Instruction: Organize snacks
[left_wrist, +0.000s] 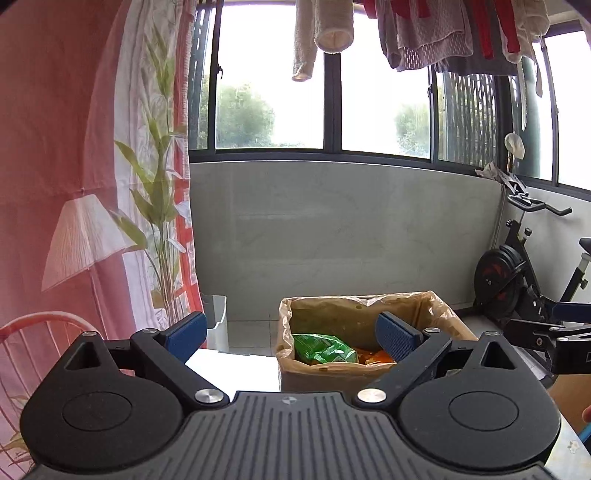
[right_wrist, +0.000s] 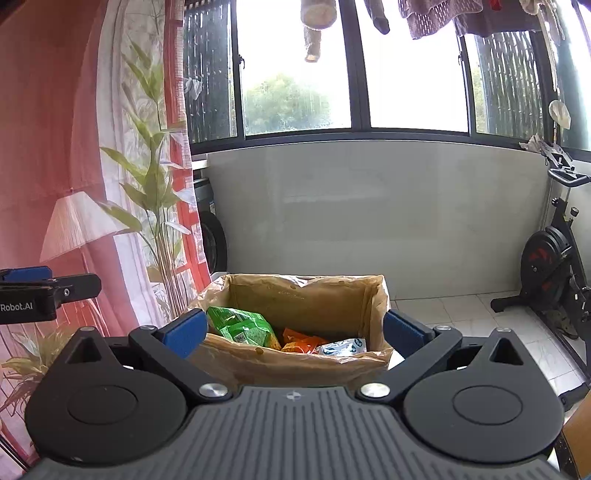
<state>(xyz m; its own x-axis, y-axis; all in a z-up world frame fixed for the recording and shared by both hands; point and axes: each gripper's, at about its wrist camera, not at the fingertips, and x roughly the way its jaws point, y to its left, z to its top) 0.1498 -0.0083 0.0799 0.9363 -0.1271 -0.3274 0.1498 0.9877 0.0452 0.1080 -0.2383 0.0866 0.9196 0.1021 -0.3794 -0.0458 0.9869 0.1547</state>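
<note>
step: between placements; green, orange and white snack packets (right_wrist: 280, 338) lie in plastic-lined cardboard box (right_wrist: 295, 363)
left hand-held gripper (left_wrist: 291, 338): wide apart, empty
right hand-held gripper (right_wrist: 295, 330): wide apart, empty
next: likely fetch another snack

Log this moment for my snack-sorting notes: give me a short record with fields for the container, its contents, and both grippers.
container: cardboard box lined with a brown bag, open top
contents: green snack packet, orange packet, pale blue-and-white packet
left gripper: open, nothing between its pads
right gripper: open, nothing held, box ahead of it
surroundings: exercise bike on the tiled floor, window behind
</note>
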